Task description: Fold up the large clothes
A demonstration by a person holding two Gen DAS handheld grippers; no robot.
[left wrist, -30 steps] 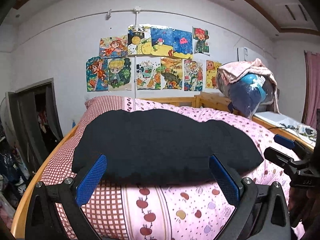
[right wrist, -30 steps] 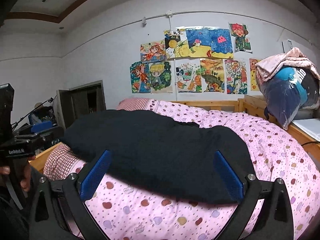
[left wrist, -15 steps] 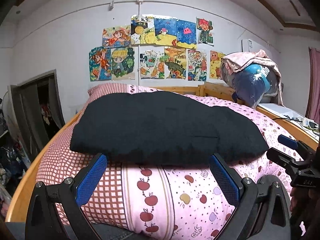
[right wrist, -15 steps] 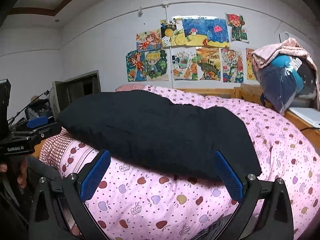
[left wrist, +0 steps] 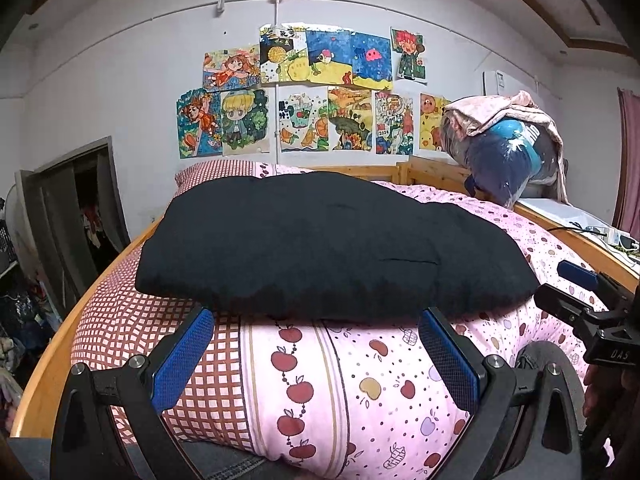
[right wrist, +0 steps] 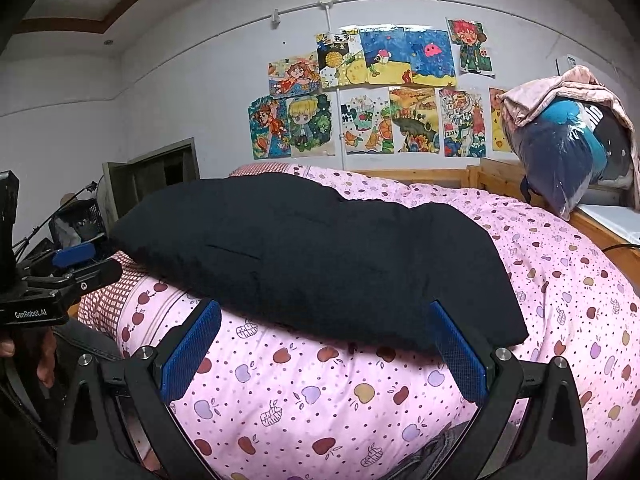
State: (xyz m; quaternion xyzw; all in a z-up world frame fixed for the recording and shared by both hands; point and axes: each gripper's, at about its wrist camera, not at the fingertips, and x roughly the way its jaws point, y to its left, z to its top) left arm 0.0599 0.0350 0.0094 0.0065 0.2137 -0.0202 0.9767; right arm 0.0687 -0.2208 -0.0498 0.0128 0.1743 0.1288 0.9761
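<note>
- Now I see the black garment (left wrist: 332, 244) lying as a folded, thick rectangle across the top of the pink apple-print quilt (left wrist: 360, 380), on the bed's near half.
- From my right camera the same garment (right wrist: 320, 256) runs diagonally, its near corner just past the right-hand blue pad.
- My left gripper (left wrist: 316, 354) is spread wide and holds nothing; its blue pads (left wrist: 182, 354) sit short of the garment's near edge, over the quilt.
- My right gripper (right wrist: 324, 350) is likewise wide apart and empty, just below the garment's edge.
- Around the quilt I see the wooden bed frame (left wrist: 424, 168).
- Beyond it, children's drawings (left wrist: 316, 92) cover the white wall, and a bagged bundle (right wrist: 568, 148) sits at the bed's far right corner.
</note>
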